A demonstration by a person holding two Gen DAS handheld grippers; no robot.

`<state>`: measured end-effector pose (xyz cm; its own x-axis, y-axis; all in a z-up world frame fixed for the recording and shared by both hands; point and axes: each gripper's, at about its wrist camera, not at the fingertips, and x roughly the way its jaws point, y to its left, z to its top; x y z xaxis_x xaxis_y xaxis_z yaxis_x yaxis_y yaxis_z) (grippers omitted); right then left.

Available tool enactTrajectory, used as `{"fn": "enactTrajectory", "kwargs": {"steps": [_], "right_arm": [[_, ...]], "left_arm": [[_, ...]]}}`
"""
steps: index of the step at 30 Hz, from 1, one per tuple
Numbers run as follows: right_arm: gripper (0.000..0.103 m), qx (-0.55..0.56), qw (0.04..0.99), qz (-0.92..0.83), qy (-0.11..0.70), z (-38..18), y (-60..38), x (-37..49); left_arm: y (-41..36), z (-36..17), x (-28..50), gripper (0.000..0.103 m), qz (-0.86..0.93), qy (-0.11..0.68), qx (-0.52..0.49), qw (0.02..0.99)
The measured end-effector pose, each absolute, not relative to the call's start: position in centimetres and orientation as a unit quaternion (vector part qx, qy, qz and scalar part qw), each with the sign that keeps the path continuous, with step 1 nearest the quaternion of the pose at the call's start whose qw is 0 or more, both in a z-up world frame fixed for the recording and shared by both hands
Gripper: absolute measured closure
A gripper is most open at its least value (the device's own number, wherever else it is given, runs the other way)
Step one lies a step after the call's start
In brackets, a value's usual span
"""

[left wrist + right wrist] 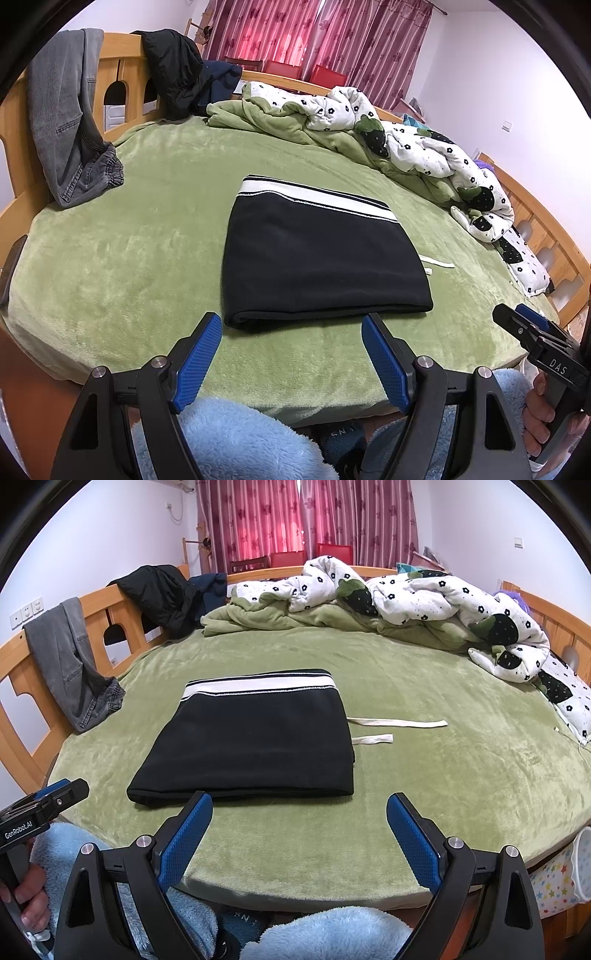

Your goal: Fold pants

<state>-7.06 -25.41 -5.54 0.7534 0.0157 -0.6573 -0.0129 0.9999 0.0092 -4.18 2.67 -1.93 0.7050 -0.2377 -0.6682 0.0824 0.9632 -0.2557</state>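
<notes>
Item: black pants (317, 258), folded, mid-bed (147, 240) | my left gripper (290, 323) wide, empty | my right gripper (299, 803) wide, empty, near front edge

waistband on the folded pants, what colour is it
White with thin black stripes, on the waistband of the black pants; clearest in the right wrist view.

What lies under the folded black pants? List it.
The green blanket covers the bed beneath the folded black pants. Two white drawstrings stick out from under their right edge; where the strings attach is hidden by the fabric.
</notes>
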Motion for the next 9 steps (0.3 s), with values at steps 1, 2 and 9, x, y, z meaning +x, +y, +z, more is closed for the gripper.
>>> {"fn": "enactTrajectory", "kwargs": {"steps": [1,2,9], "right_arm": [[0.009,0.001,0.936,0.007,0.352,-5.65,-25.28,-7.08],[0.009,0.0,0.936,0.007,0.352,-5.69,-25.21,-7.12],[0.009,0.002,0.936,0.006,0.352,-5.72,-24.96,-7.13]], "left_arm": [[2.7,-1.93,-4.15,0.026,-0.087,0.374,-0.104,0.917],[2.74,-1.93,-4.14,0.026,-0.088,0.375,-0.104,0.917],[2.38,-1.98,-4.45,0.026,-0.096,0.372,-0.102,0.918]]}}
